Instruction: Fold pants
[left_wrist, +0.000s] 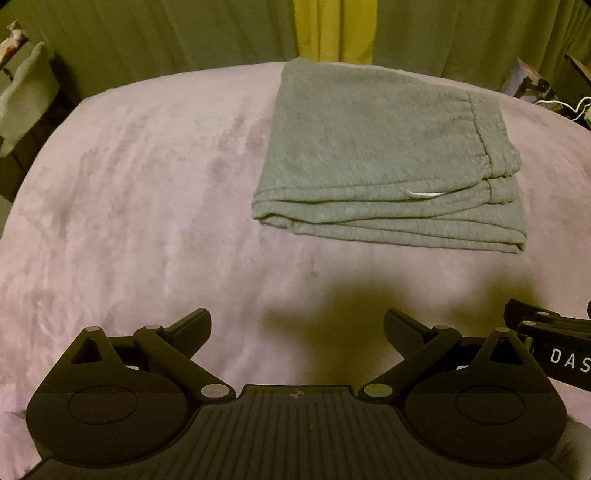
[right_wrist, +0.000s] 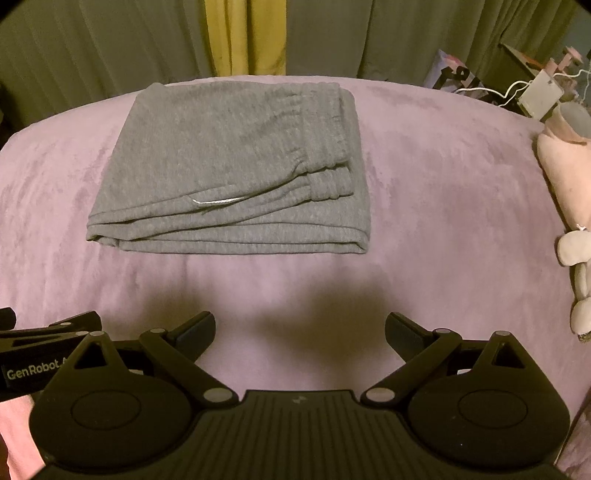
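Observation:
The grey pants (left_wrist: 380, 147) lie folded in a flat stack on the pink blanket (left_wrist: 147, 184), with the waistband at the right and a white drawstring showing at the front. They also show in the right wrist view (right_wrist: 229, 162). My left gripper (left_wrist: 297, 328) is open and empty, low over the blanket, well short of the pants. My right gripper (right_wrist: 300, 330) is open and empty too, just in front of the stack. The right gripper's body shows at the left wrist view's right edge (left_wrist: 554, 343).
Green and yellow curtains (right_wrist: 243, 37) hang behind the bed. A pink plush toy (right_wrist: 565, 177) lies at the bed's right edge. A cluttered stand with cables (right_wrist: 535, 92) is at the far right. A shelf (left_wrist: 22, 92) stands at the far left.

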